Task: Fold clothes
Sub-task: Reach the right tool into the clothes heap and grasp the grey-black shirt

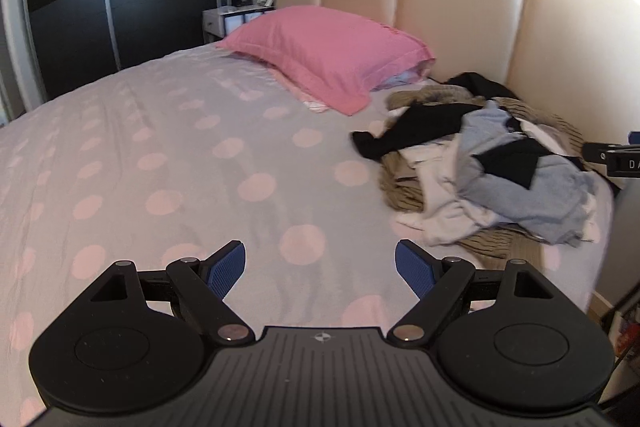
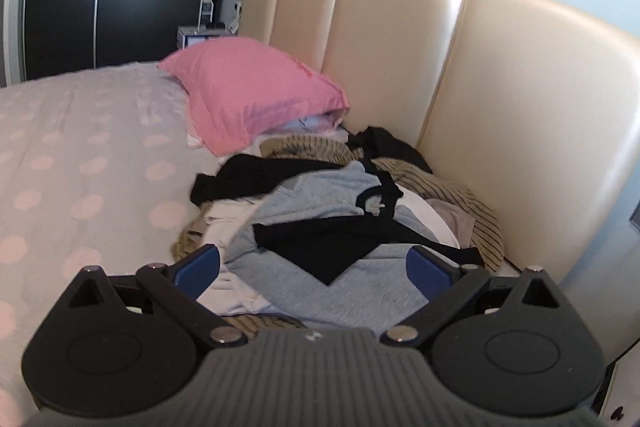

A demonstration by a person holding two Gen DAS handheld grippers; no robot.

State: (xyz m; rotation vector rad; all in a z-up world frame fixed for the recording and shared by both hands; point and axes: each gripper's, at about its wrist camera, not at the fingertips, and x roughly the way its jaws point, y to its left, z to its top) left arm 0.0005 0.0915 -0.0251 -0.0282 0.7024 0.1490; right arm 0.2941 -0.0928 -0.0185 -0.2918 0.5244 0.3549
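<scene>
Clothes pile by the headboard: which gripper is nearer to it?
Right. The right gripper hovers open directly over the clothes pile; the left gripper is over bare bedsheet, pile off to its right.

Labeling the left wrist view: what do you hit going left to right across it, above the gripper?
Dark wardrobe → white nightstand → pink pillow → pile of clothes → tip of the right gripper at the frame edge. The left gripper is open, over bare dotted bedsheet.
</scene>
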